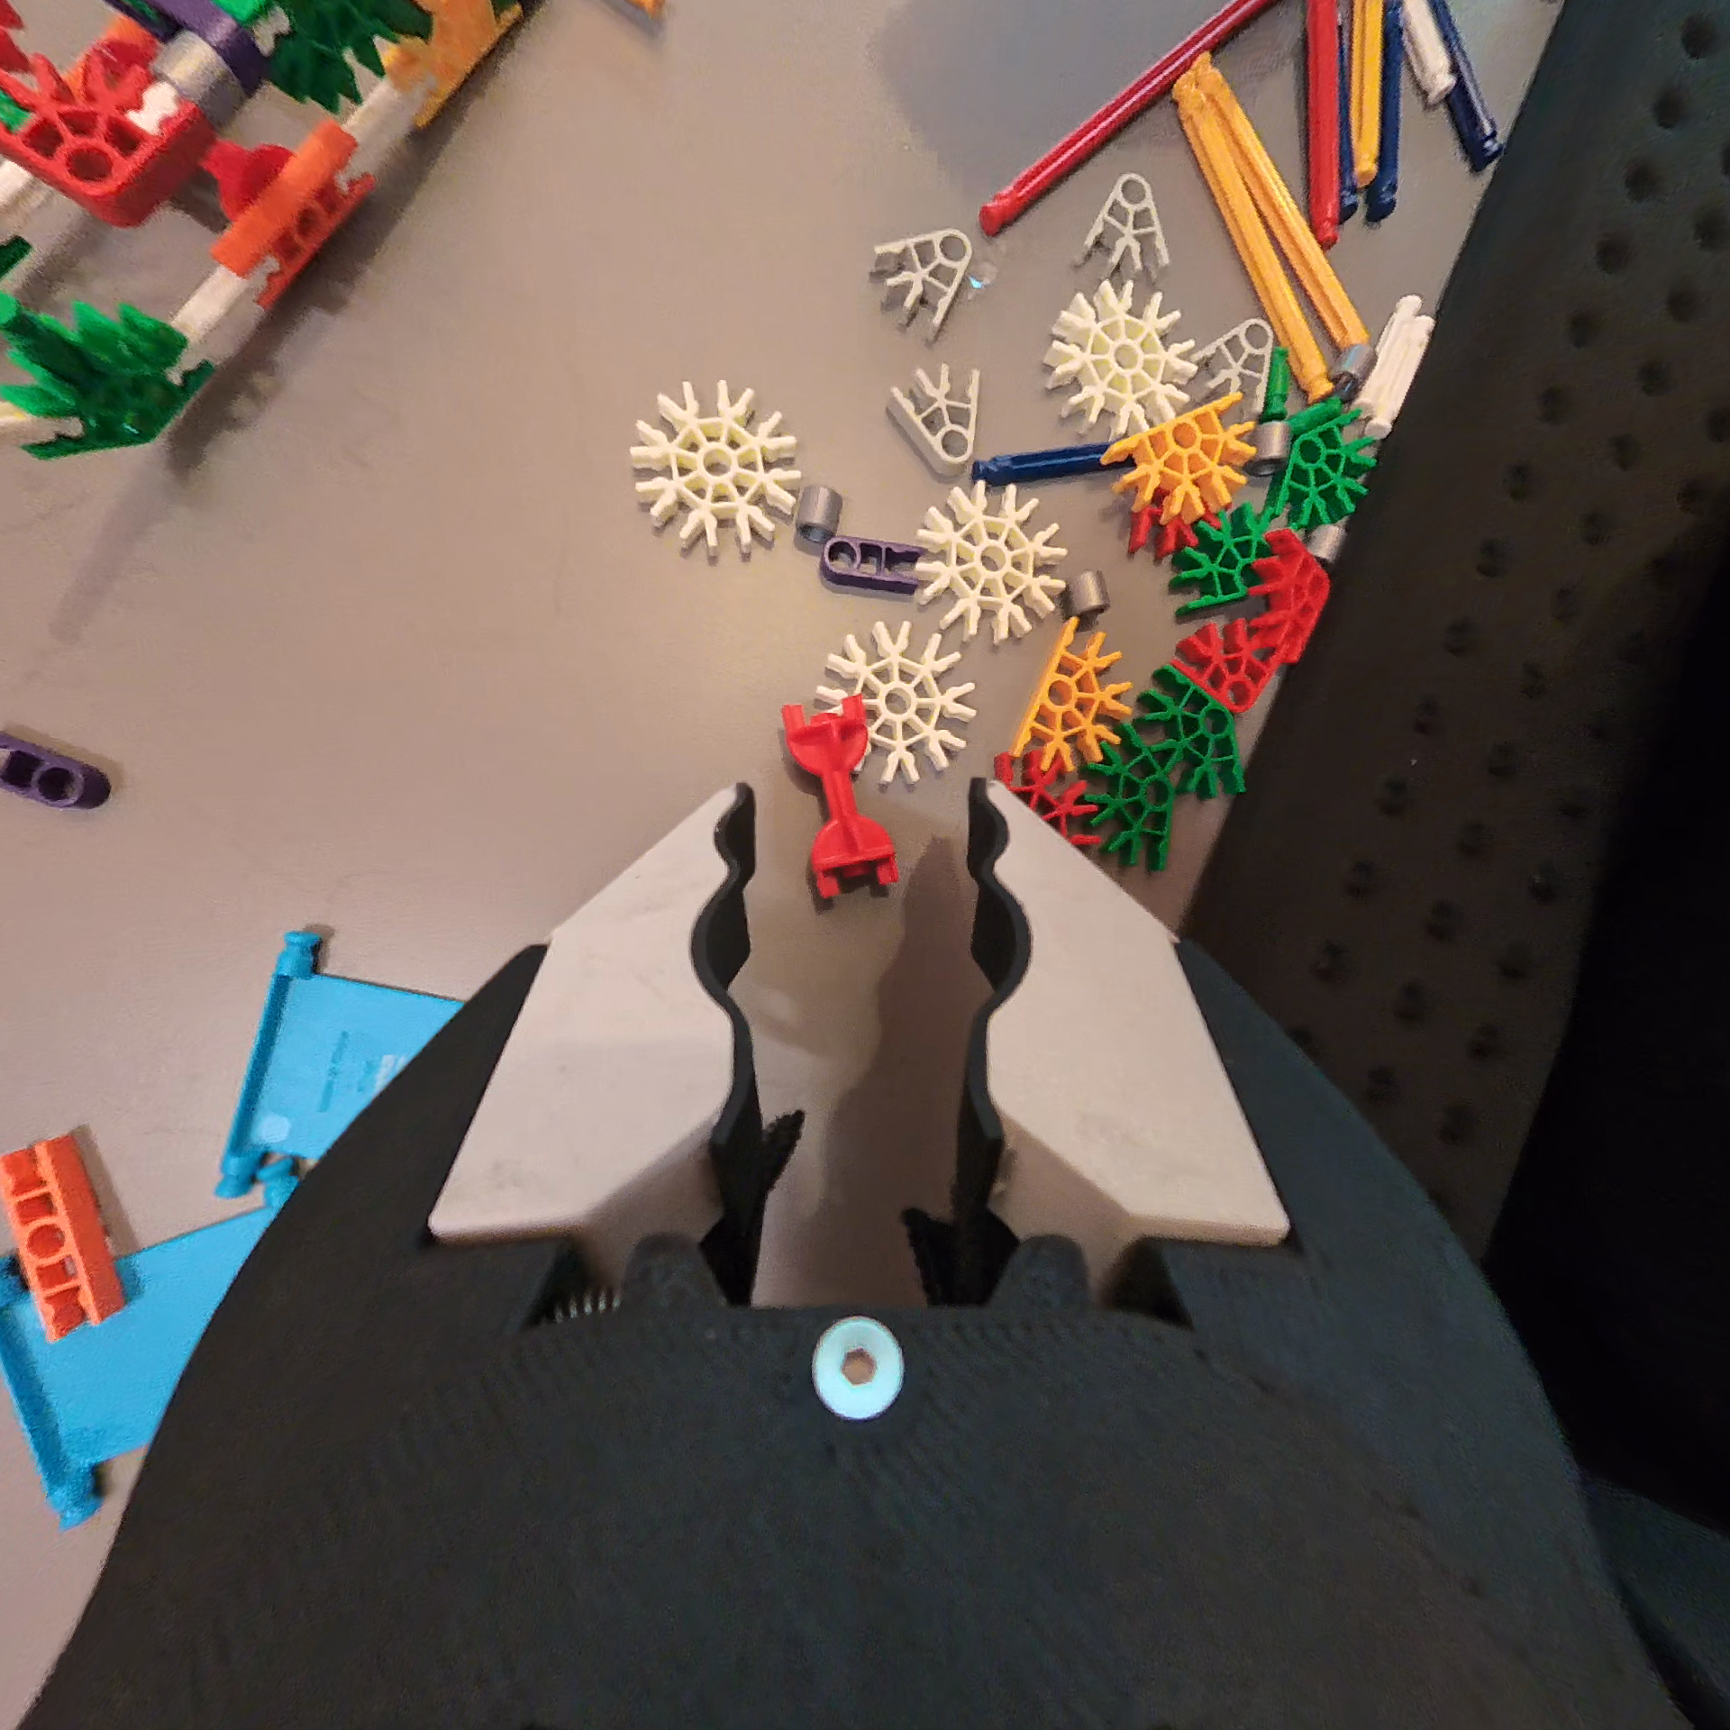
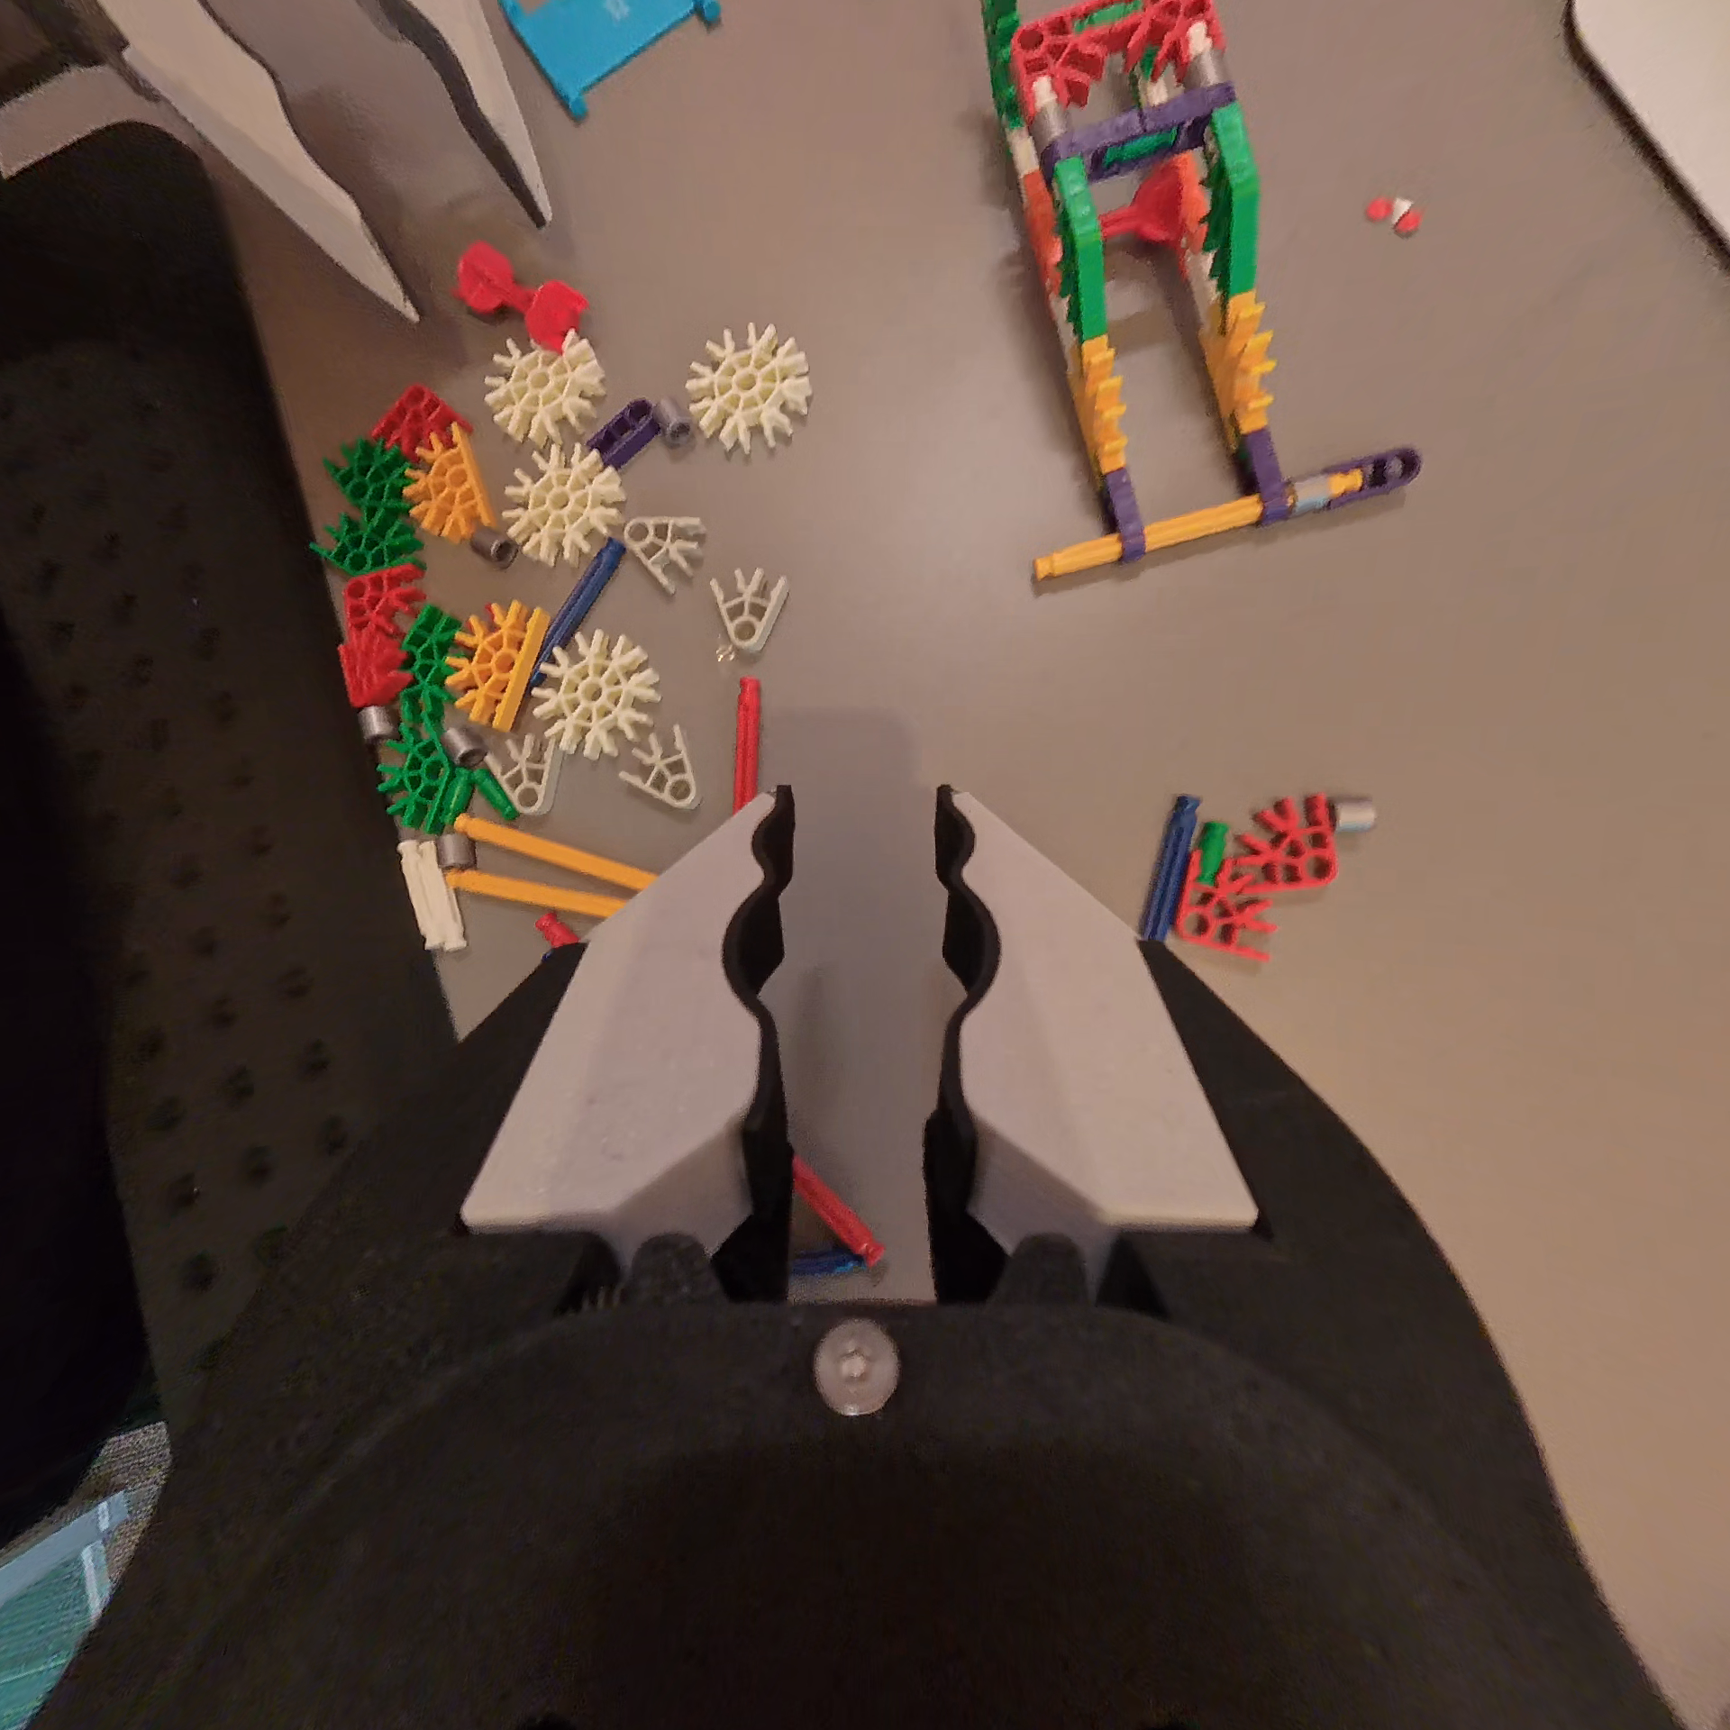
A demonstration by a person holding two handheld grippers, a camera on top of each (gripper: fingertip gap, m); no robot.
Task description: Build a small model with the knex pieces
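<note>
My left gripper (image 1: 859,796) is open and empty, its tips just short of a small red spool-shaped piece (image 1: 840,800) lying on the grey table (image 1: 449,580). The piece also shows in the right wrist view (image 2: 520,290), close to the left gripper's fingers (image 2: 281,159). Next to it lies a white snowflake connector (image 1: 897,700). My right gripper (image 2: 863,800) is open and empty above bare table. A red rod (image 2: 746,740) lies by its left fingertip. A built frame of coloured pieces (image 2: 1161,281) stands farther off.
A pile of white, green, red and yellow connectors (image 1: 1180,580) and long rods (image 1: 1264,215) lies along the table edge beside a black perforated chair (image 1: 1498,655). Blue panels (image 1: 318,1058) and an orange piece (image 1: 61,1236) lie at left. A red connector cluster (image 2: 1254,875) lies at right. Tip to tip, the grippers are about 20 cm apart. The right tips stand about 6 cm off the red rod (image 2: 746,740). The left camera catches it too, in the left wrist view (image 1: 1036,177).
</note>
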